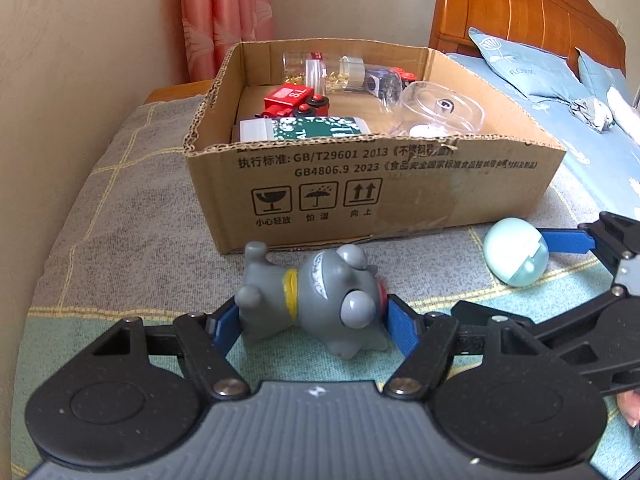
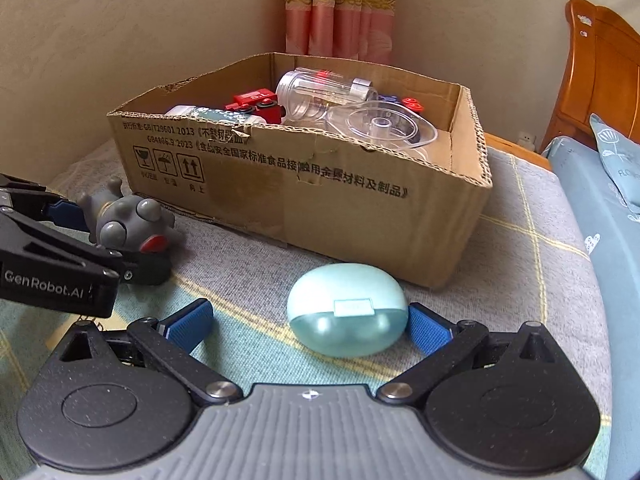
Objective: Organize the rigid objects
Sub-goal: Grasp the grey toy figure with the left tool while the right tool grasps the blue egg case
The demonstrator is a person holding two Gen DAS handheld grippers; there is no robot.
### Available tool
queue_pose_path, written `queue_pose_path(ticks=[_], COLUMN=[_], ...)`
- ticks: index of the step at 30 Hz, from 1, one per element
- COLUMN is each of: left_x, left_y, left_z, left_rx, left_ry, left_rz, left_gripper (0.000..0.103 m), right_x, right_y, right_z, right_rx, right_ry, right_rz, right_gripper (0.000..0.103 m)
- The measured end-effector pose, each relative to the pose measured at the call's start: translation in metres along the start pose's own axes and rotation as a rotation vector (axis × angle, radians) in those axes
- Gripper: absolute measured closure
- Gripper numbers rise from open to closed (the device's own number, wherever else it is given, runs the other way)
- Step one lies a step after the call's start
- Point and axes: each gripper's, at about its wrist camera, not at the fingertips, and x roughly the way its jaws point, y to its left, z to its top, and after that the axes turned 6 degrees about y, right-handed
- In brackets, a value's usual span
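Observation:
A grey toy figure (image 1: pixel 316 304) lies on its side on the blanket in front of the cardboard box (image 1: pixel 360 184). My left gripper (image 1: pixel 314 320) has both blue pads against the figure's sides, shut on it. A pale mint oval case (image 2: pixel 347 310) lies on the blanket before the box (image 2: pixel 320 184). My right gripper (image 2: pixel 308 322) is open around the case; the right pad touches its side, the left pad stands well apart. The case also shows in the left wrist view (image 1: pixel 516 254), and the figure in the right wrist view (image 2: pixel 128 220).
The box holds a red toy truck (image 1: pixel 294 100), clear plastic jars (image 2: pixel 316 90), a clear lid (image 2: pixel 380 124) and a green-labelled bottle (image 1: pixel 304 128). A wall and pink curtain (image 2: pixel 340 8) stand behind. A wooden headboard (image 1: pixel 520 4) and blue pillows (image 1: pixel 520 64) lie to the right.

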Motion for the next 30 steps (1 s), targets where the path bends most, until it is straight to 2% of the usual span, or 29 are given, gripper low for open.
queue_pose_path(ticks=[9, 11, 17, 21, 25, 30], left_x=[0.000, 0.000, -0.006, -0.021, -0.043, -0.061], left_y=[0.003, 0.002, 0.002, 0.001, -0.003, -0.009], left_z=[0.000, 0.000, 0.001, 0.003, 0.010, 0.034], left_rx=[-0.012, -0.002, 0.029, 0.073, 0.125, 0.177], left_ry=[-0.002, 0.000, 0.012, 0.014, -0.020, -0.077], left_rz=[-0.012, -0.010, -0.024, -0.054, -0.075, -0.091], left_gripper=[0.030, 0.030, 0.031, 0.031, 0.031, 0.031], right_x=[-0.005, -0.007, -0.011, -0.023, -0.037, -0.057], right_y=[0.006, 0.005, 0.006, 0.003, -0.001, -0.009], right_z=[0.004, 0.005, 0.008, 0.009, 0.012, 0.020], right_rx=[-0.022, -0.019, -0.043, -0.059, -0.083, -0.083], right_ry=[-0.001, -0.001, 0.016, 0.016, 0.014, -0.007], right_rz=[0.008, 0.005, -0.009, 0.023, 0.030, 0.045], right_gripper=[0.025, 0.037, 0.037, 0.037, 0.037, 0.037])
